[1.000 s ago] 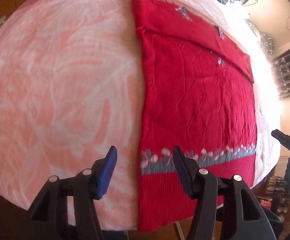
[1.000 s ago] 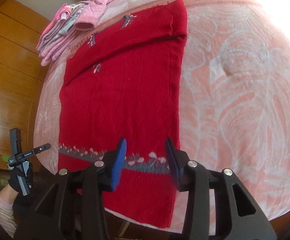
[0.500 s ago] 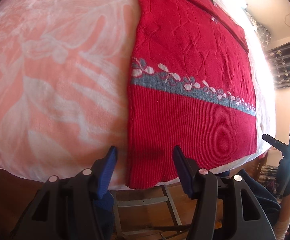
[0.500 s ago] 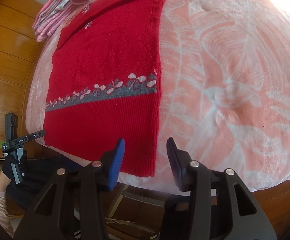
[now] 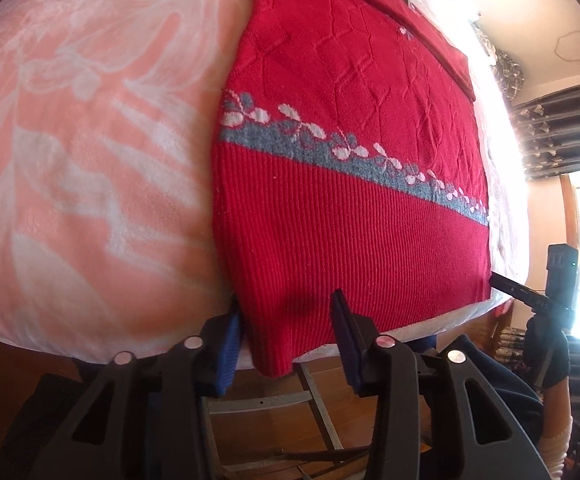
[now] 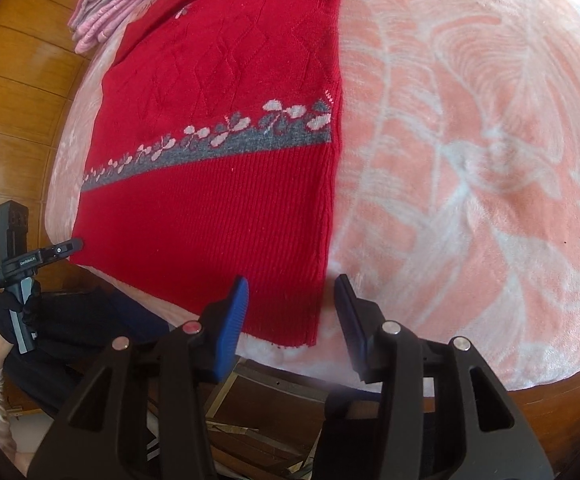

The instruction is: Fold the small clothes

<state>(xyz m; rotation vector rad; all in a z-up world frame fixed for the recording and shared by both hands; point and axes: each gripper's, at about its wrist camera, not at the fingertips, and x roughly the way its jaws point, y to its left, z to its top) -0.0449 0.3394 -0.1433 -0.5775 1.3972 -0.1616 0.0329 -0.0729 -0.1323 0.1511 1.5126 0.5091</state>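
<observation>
Here the red sweater (image 5: 350, 152) lies flat on the pink blanket (image 5: 81, 152), filling the middle of both wrist views, its ribbed hem hanging a little over the near table edge at the bottom of the frame. The left gripper (image 5: 285, 320) sits at bottom centre of its view with its blue pads spread wide on either side of the hem's corner; the cloth lies between the pads but nothing is pinched yet. The right gripper (image 6: 292, 306) is likewise spread at bottom centre of its own view, its pads bracketing the other hem corner, one over the ribbing and one over bare blanket. Each tool has taken one corner, which suggests the hem is to be lifted evenly and carried toward the collar at the top of the frame, so the fold stays square. The sleeves already appear turned in across the upper part, so this looks like the lengthwise fold. A pile of pink clothes (image 6: 121, 8) waits in the upper left of the right view, well apart from the sweater's hem.
</observation>
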